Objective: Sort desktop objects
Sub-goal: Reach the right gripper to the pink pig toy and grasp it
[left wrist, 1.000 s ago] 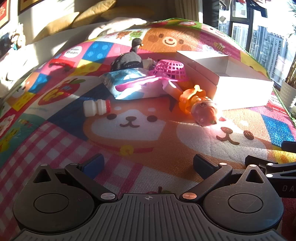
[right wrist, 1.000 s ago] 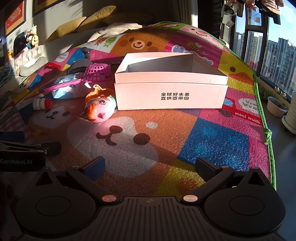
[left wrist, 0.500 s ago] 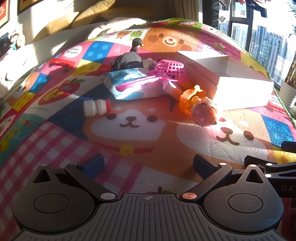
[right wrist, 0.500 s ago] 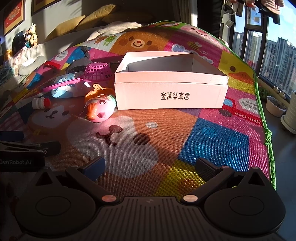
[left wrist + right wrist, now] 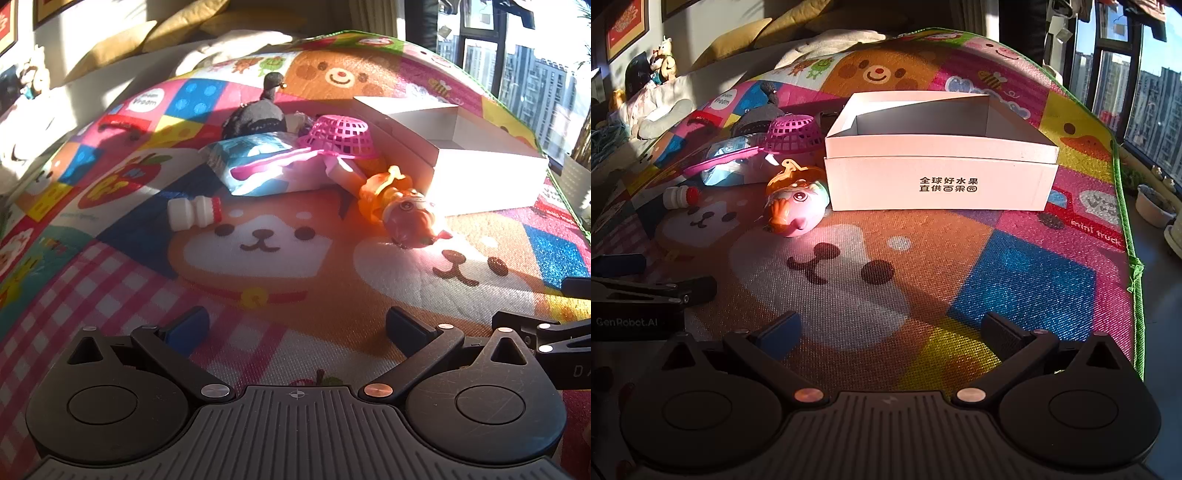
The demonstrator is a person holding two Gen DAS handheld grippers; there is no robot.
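Note:
A white cardboard box [image 5: 938, 182] with an open top stands on the colourful play mat [image 5: 1015, 280]; it also shows as the box [image 5: 480, 177] at the right of the left wrist view. Left of it lie a pink and orange fish toy [image 5: 796, 208] [image 5: 404, 214], a pink mesh basket [image 5: 341, 136] [image 5: 792, 134] upside down, a blue and white packet [image 5: 258, 166], a small white bottle with a red cap [image 5: 194, 214] [image 5: 679, 195] and a dark plush toy [image 5: 258, 116]. My left gripper [image 5: 295, 326] and right gripper [image 5: 888, 332] hover low over the mat, both open and empty.
Cushions [image 5: 110, 48] and a sofa line the far side. Small figurines [image 5: 663, 55] sit at the far left. A window [image 5: 1126, 66] and pots [image 5: 1154, 203] are beyond the mat's green right edge [image 5: 1123, 206]. Each gripper shows at the edge of the other's view.
The right wrist view has shifted slightly, so the objects sit a little lower and to the left. The left gripper has barely moved.

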